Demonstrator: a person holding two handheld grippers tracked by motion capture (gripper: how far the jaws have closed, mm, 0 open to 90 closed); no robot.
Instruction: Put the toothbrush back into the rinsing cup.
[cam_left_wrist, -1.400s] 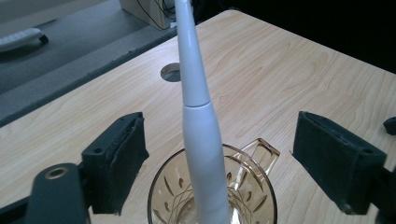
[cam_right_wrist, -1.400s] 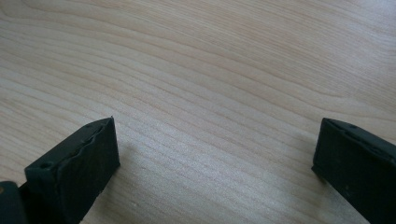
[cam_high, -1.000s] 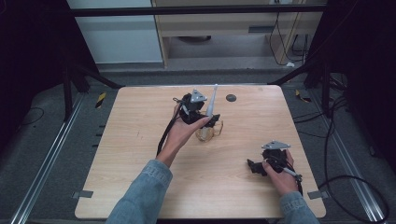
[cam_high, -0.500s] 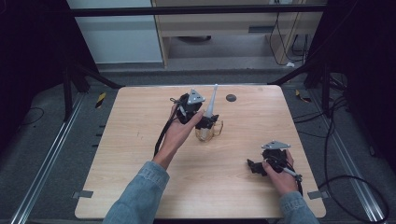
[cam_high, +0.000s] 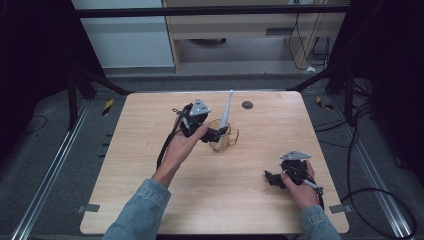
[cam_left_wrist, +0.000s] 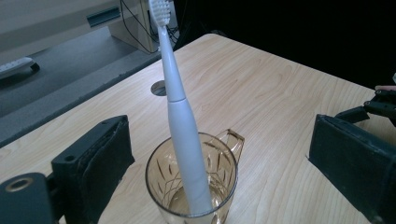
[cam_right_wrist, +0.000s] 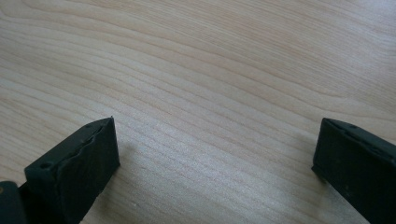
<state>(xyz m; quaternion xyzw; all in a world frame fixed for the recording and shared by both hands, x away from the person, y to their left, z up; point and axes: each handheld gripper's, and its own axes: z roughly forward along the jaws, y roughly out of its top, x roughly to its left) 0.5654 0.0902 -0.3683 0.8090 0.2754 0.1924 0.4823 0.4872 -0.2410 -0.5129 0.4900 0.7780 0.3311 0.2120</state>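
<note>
In the high view, the left gripper (cam_high: 214, 135) sits just beside the amber glass mug (cam_high: 223, 136) near the middle of the table (cam_high: 150, 195); over the last second it has drawn slightly toward the person while the mug and the white toothbrush (cam_high: 226, 111) standing in it keep their place. The right gripper (cam_high: 274, 178) rests unmoved near the right front corner. In the left gripper view, the jaws stand wide apart on either side of the mug (cam_left_wrist: 192, 186), touching neither it nor the toothbrush (cam_left_wrist: 180, 112), which leans upright inside. This suggests the toothbrush has been released and the hand is retreating. In the right gripper view, the jaws are spread apart over bare wood, holding nothing.
</note>
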